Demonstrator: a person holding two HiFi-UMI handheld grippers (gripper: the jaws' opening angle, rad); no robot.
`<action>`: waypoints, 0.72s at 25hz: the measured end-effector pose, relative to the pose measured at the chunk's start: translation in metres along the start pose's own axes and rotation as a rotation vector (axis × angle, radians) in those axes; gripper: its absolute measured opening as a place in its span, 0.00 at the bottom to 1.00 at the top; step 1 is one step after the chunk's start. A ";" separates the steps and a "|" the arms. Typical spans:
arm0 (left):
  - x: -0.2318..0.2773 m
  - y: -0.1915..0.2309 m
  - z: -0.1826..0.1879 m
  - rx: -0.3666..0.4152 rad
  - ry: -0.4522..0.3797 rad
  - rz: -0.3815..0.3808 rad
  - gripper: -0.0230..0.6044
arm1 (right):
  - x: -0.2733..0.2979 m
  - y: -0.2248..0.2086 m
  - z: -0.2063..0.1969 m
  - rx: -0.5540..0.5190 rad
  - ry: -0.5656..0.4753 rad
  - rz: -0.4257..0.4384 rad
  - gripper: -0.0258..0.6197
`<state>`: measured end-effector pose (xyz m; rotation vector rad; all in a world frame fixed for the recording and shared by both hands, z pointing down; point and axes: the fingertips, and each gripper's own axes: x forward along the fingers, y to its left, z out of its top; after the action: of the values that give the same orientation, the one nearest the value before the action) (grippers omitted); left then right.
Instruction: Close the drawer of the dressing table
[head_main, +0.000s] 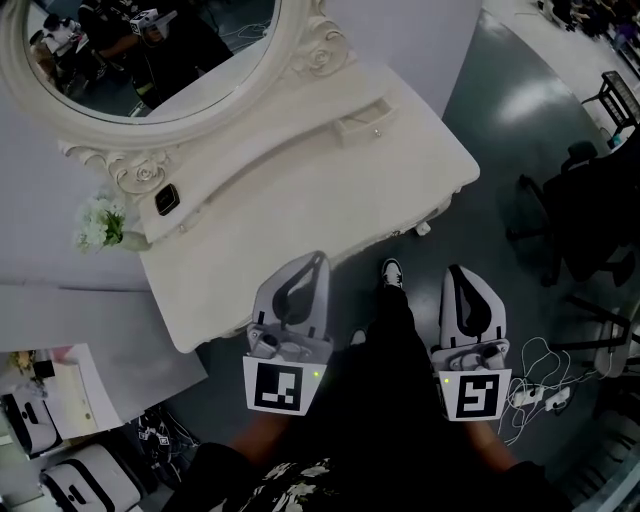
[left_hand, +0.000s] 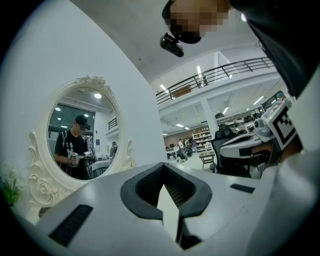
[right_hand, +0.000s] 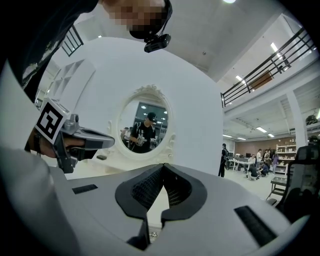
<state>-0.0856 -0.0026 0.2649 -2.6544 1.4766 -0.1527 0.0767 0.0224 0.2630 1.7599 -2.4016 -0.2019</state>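
STATE: left gripper and right gripper level, fingers closed tight, empty | TARGET: drawer looks part-open, far right on counter, well apart from both | RISK: off-centre push may skew and jam it; tip may slip off knob.

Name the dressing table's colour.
The dressing table is creamy white, best seen in the head view.

You have no words, brands or numbers to read. The only signs are black-and-white square markers: one on your left gripper, one on your right gripper.
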 end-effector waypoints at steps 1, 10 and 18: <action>0.003 0.001 -0.001 0.002 0.003 0.004 0.04 | 0.005 -0.001 -0.001 0.001 0.000 0.007 0.04; 0.031 0.014 -0.004 0.013 0.024 0.040 0.04 | 0.043 -0.019 -0.005 0.010 -0.011 0.041 0.04; 0.055 0.027 -0.002 0.002 0.036 0.088 0.04 | 0.077 -0.033 -0.006 0.007 -0.010 0.092 0.04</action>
<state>-0.0799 -0.0639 0.2652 -2.5924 1.5994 -0.1964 0.0860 -0.0606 0.2659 1.6504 -2.4868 -0.1914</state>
